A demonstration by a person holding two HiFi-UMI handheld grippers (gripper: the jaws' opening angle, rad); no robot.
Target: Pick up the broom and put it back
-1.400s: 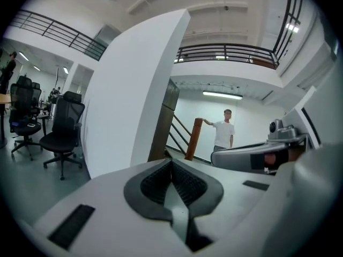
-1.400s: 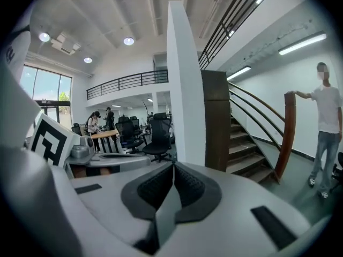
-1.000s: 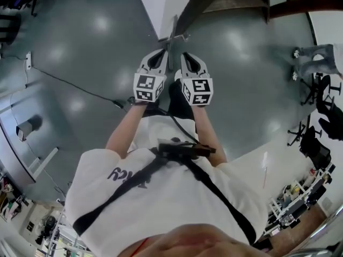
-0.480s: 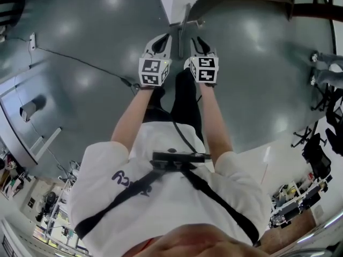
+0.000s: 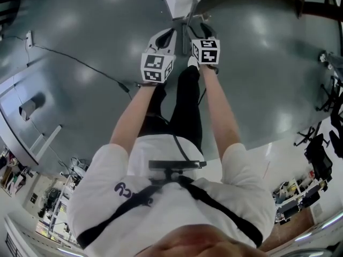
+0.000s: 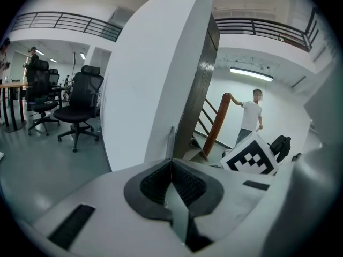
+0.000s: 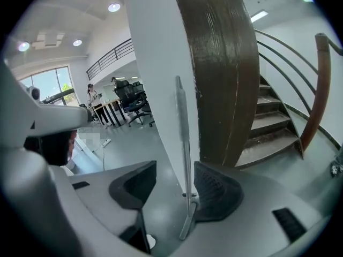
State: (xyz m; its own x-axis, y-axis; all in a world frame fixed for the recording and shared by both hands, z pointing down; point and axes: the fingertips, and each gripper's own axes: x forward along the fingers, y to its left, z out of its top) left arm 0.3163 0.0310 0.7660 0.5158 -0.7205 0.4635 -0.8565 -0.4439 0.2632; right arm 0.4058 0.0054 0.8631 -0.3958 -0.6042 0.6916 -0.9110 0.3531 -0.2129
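The broom shows only as a thin grey handle (image 7: 184,138) standing upright against the corner of the white wall. My right gripper (image 7: 174,171) is open; its jaws have just been opening. The handle stands between them, close against the right pad (image 7: 214,191), and the left pad is well apart from it. My left gripper (image 6: 171,162) is shut with nothing in it, and the handle (image 6: 171,141) shows just beyond its tips. In the head view both grippers are stretched out low, left (image 5: 170,33) and right (image 5: 197,28), on either side of the handle (image 5: 191,9).
A white wall (image 7: 155,63) ends at a dark wooden stair panel (image 7: 220,63), with steps (image 7: 268,127) to the right. A person (image 6: 251,116) stands by the stair post. Office chairs (image 6: 80,106) stand to the left. A cable (image 5: 80,63) runs across the grey floor.
Both arms have stretched out and down toward the wall corner, so the grippers sit farther up the head view. The right gripper's jaws now stand apart around the broom handle.
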